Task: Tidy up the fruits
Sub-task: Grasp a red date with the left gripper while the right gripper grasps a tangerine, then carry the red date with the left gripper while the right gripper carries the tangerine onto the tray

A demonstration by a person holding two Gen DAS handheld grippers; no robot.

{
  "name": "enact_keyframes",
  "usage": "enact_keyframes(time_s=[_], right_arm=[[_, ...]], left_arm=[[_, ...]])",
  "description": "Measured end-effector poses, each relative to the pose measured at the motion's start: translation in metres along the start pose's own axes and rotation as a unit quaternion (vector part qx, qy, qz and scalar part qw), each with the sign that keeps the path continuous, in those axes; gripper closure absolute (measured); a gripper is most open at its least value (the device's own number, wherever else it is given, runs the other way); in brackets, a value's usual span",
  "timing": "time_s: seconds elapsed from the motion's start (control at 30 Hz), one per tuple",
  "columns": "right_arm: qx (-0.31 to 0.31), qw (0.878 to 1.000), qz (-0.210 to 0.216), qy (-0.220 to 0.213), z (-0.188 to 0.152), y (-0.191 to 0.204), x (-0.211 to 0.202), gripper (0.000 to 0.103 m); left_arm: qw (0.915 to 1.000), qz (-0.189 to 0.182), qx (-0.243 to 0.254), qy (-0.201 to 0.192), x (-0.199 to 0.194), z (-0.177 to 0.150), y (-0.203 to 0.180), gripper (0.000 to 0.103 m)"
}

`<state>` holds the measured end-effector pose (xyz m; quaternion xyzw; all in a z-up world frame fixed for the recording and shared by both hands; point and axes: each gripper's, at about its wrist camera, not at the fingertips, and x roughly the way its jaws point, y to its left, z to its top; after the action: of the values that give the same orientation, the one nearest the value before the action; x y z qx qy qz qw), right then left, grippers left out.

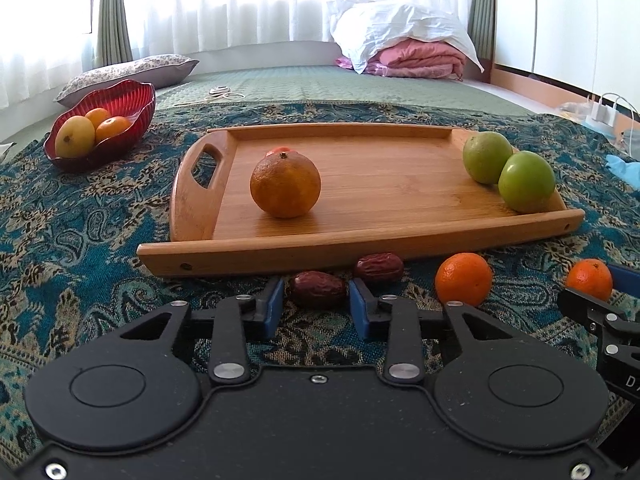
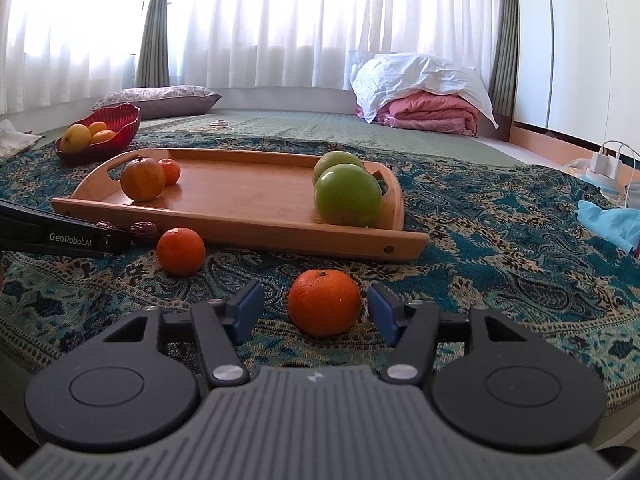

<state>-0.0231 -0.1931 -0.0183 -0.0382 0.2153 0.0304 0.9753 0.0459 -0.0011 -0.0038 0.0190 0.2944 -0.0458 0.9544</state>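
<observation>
A wooden tray (image 1: 360,236) (image 2: 248,232) lies on the patterned cloth. It holds a dull orange (image 1: 285,185) (image 2: 143,179), a small tangerine (image 2: 170,171) behind it, and two green fruits (image 1: 526,181) (image 2: 347,194). My left gripper (image 1: 316,304) is open, its jaws on either side of a red date (image 1: 318,289); a second date (image 1: 379,267) lies beside it. My right gripper (image 2: 316,312) is open around a tangerine (image 2: 324,302) (image 1: 589,279) on the cloth. Another tangerine (image 1: 463,279) (image 2: 181,251) lies between the grippers.
A red bowl (image 1: 132,96) (image 2: 124,120) with a yellow fruit and oranges stands at the far left. Pillow, folded pink blanket and white bedding lie behind. A charger with cables (image 2: 604,164) and a blue cloth (image 2: 612,220) are at the right.
</observation>
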Motion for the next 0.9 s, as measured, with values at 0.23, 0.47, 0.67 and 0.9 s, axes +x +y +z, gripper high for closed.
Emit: enact_keyframes(time_s=[0.23, 0.47, 0.67, 0.9], right_arm=[[0.009, 1.0, -0.007, 0.003, 0.001, 0.0, 0.003, 0.047], [0.016, 1.0, -0.01, 0.008, 0.005, -0.003, 0.006, 0.058], [0.018, 1.0, -0.005, 0.001, 0.011, -0.004, 0.007, 0.06], [0.021, 1.0, -0.002, -0.018, 0.026, -0.005, 0.008, 0.06]], left_arm=[[1.0, 0.008, 0.0, -0.005, -0.003, -0.002, -0.004, 0.074], [0.9998, 0.009, -0.005, -0.015, -0.01, -0.002, -0.005, 0.075], [0.9994, 0.014, -0.012, -0.031, -0.02, 0.007, -0.003, 0.075], [0.9987, 0.017, -0.022, -0.042, -0.025, 0.027, 0.002, 0.075]])
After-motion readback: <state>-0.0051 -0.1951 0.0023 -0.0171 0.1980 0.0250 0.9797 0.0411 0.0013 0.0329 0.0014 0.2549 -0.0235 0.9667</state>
